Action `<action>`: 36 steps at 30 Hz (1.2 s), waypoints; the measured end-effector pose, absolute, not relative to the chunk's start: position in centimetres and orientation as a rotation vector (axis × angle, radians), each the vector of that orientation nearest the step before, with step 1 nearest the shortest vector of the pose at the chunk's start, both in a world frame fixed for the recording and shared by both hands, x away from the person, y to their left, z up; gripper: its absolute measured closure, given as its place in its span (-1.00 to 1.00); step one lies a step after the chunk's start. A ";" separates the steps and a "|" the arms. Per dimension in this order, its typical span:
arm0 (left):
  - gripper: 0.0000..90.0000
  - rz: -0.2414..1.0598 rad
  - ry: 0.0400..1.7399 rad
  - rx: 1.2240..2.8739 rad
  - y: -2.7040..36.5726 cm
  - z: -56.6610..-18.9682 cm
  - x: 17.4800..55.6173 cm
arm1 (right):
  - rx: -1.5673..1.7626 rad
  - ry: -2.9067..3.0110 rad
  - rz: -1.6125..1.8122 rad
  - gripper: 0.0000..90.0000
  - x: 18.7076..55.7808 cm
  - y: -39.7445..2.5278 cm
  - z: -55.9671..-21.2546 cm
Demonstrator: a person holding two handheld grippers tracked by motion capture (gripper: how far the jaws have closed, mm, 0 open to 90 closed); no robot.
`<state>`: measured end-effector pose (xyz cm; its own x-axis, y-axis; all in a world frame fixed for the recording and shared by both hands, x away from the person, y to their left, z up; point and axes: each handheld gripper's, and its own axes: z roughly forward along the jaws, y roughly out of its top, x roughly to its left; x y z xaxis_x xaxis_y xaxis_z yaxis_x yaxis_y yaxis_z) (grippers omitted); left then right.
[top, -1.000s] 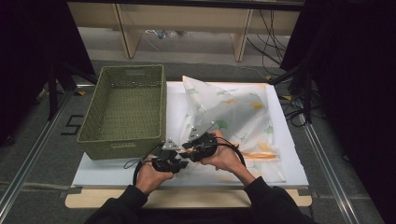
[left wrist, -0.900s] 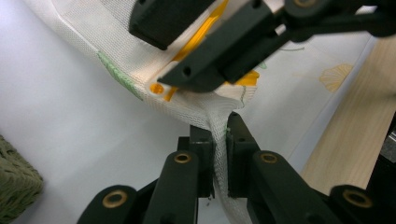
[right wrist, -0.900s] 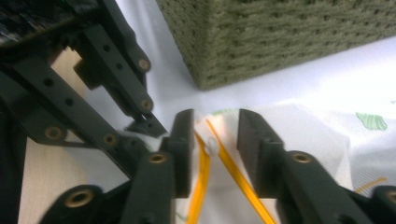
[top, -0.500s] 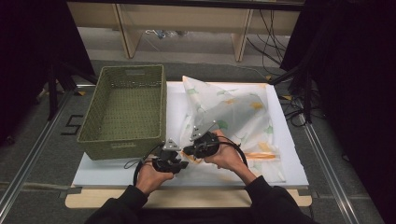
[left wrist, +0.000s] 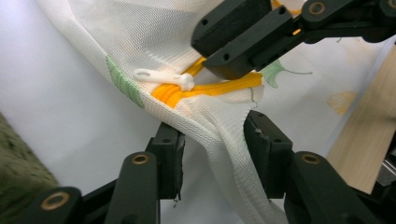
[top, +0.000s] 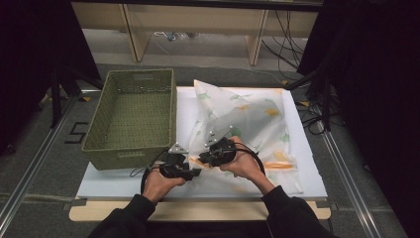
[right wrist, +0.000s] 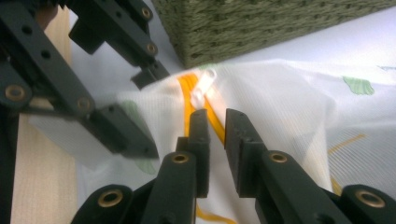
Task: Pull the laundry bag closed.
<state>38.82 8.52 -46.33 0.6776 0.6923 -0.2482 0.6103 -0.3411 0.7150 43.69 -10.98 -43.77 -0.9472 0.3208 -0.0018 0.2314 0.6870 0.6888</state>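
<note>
You had a white mesh bag (top: 247, 119) printed with green and yellow-orange leaf shapes, and its zipper tape (left wrist: 210, 88) was bright orange with a white pull tab (left wrist: 161, 77). Left of that bag stood an olive-green woven basket (top: 133, 116). The bag lay on a white mat (top: 307, 148), and past the mat's near edge the table (top: 198, 210) showed pale wood. Your left gripper (left wrist: 212, 144) and right gripper (right wrist: 217, 135) were black with brass-coloured rivets. Your sleeves (top: 292, 218) were black.
</note>
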 end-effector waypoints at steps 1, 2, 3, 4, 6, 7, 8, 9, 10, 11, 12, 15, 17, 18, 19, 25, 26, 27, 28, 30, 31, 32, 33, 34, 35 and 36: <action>0.28 0.125 1.002 2.055 8.5 -46.3 38.8 | 0.456 2.772 1.106 0.80 43.7 -11.0 -43.8; 0.25 0.111 1.013 2.036 8.7 -46.3 39.0 | 0.480 2.762 1.117 0.80 43.8 -11.2 -43.7; 0.22 0.110 1.037 2.023 8.7 -46.3 39.0 | 0.481 2.760 1.118 0.80 43.8 -11.4 -43.6; 0.22 0.105 1.040 2.021 8.7 -46.3 39.1 | 0.479 2.757 1.115 0.80 43.9 -11.5 -43.5; 0.18 0.084 1.066 2.001 8.9 -46.2 39.2 | 0.486 2.756 1.118 0.80 44.0 -11.8 -43.4; 0.14 0.084 1.066 2.001 8.9 -46.2 39.2 | 0.486 2.756 1.118 0.80 44.0 -11.8 -43.4; 0.10 0.076 1.075 1.997 9.0 -46.2 39.3 | 0.490 2.748 1.123 0.80 44.1 -11.9 -43.4; 0.06 0.066 1.064 2.006 9.2 -46.2 39.3 | 0.497 2.747 1.122 0.80 44.1 -12.0 -43.4; 0.05 0.069 1.068 2.003 9.2 -46.1 39.3 | 0.494 2.751 1.121 0.80 44.1 -12.0 -43.4; 0.03 0.066 1.067 2.002 9.1 -46.2 39.3 | 0.496 2.753 1.114 0.79 44.1 -12.0 -43.4; 0.00 0.056 1.078 1.997 9.0 -46.3 39.4 | 0.495 2.750 1.117 0.79 44.1 -12.0 -43.5; -0.04 0.050 1.079 2.004 9.0 -46.3 39.3 | 0.484 2.750 1.116 0.79 44.2 -12.0 -43.6; -0.06 0.041 1.092 1.992 9.0 -46.2 39.4 | 0.485 2.750 1.112 0.79 44.2 -12.0 -43.6; -0.05 0.039 1.081 2.010 9.2 -46.1 39.4 | 0.489 2.748 1.112 0.79 44.2 -12.0 -43.6; 0.05 0.037 1.103 1.981 9.1 -46.1 39.4 | 0.502 2.751 1.109 0.78 44.2 -12.1 -43.5; 0.25 0.017 1.102 1.987 9.7 -46.0 39.6 | 0.515 2.749 1.115 0.76 44.2 -12.2 -43.5; 0.27 0.006 1.123 1.951 9.6 -46.0 39.5 | 0.514 2.745 1.108 0.76 44.2 -12.2 -43.5; 0.33 0.017 1.124 1.948 9.6 -46.0 39.6 | 0.506 2.744 1.109 0.76 44.3 -12.3 -43.5; 0.39 0.025 1.102 1.981 10.0 -46.0 39.6 | 0.506 2.744 1.111 0.77 44.3 -12.3 -43.4; 0.46 0.015 1.124 1.933 10.0 -46.0 39.6 | 0.507 2.747 1.110 0.76 44.3 -12.3 -43.3; 0.56 0.035 1.123 1.933 10.0 -46.1 39.5 | 0.517 2.745 1.113 0.76 44.2 -12.3 -43.3; 0.57 0.039 1.113 1.949 10.1 -46.1 39.5 | 0.506 2.744 1.115 0.76 44.3 -12.3 -43.3; 0.56 0.023 1.115 1.948 10.0 -46.2 39.5 | 0.503 2.746 1.116 0.76 44.3 -12.3 -43.3; 0.52 0.032 1.118 1.954 9.8 -46.3 39.5 | 0.507 2.747 1.114 0.76 44.2 -12.3 -43.3; 0.45 0.023 1.113 1.973 9.8 -46.3 39.5 | 0.505 2.752 1.116 0.75 44.2 -12.3 -43.3; 0.40 0.031 1.126 1.977 9.7 -46.4 39.4 | 0.506 2.746 1.115 0.75 44.2 -12.2 -43.4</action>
